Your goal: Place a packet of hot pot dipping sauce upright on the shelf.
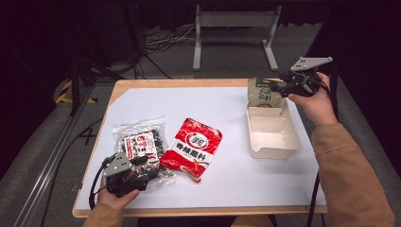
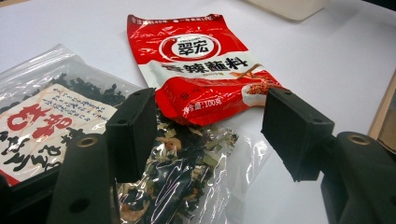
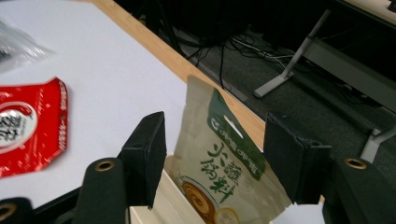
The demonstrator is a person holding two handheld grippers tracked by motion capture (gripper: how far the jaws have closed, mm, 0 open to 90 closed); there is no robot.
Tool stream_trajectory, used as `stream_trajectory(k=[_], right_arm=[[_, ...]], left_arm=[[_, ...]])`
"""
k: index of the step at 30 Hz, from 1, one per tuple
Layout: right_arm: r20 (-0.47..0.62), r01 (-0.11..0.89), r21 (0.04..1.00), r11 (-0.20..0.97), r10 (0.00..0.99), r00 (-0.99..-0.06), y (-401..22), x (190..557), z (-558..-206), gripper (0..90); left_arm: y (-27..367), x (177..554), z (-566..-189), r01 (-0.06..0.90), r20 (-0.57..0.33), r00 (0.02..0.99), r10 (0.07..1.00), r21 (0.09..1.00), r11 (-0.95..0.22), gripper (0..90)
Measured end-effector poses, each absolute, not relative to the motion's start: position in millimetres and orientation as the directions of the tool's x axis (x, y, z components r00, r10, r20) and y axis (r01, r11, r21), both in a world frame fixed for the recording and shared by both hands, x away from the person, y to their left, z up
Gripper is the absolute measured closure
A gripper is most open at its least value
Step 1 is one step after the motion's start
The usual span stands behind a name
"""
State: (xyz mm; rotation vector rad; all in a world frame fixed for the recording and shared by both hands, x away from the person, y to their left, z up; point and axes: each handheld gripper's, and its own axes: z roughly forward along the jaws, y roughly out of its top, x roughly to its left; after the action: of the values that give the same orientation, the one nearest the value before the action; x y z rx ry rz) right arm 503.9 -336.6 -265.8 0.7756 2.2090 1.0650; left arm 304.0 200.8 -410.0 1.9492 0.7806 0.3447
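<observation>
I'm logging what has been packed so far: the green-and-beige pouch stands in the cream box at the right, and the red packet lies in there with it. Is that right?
Not quite. The green-and-beige pouch does stand in the cream box, but the red packet lies on the white table cover, beside the clear bag of dark dried bits. The high view shows it.

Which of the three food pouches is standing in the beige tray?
The beige-and-green pouch, leaning upright at the far end of the beige tray. The red seasoning pouch and the clear dried-seaweed bag lie flat on the table.
</observation>
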Motion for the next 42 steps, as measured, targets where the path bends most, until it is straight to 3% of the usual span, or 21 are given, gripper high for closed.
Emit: stream_trajectory(k=[6, 21, 42], right_arm=[[-0.171, 0.25, 0.863, 0.439, 0.719, -0.673, -319, 482, -248, 36.7], [-0.117, 0.219, 0.888, 0.405, 0.657, -0.745, -264, 445, -239, 34.1], [-0.029, 0.308, 0.843, 0.441, 0.609, -0.793, -205, 445, -279, 36.1]], left_arm=[[199, 305, -409, 0.372, -0.082, 0.758, 0.647, 0.869, -0.326, 35.9], [199, 306, -409, 0.365, -0.077, 0.762, 0.643, 0.871, -0.328, 35.9], [202, 302, -410, 0.368, -0.075, 0.758, 0.648, 0.869, -0.33, 35.9]])
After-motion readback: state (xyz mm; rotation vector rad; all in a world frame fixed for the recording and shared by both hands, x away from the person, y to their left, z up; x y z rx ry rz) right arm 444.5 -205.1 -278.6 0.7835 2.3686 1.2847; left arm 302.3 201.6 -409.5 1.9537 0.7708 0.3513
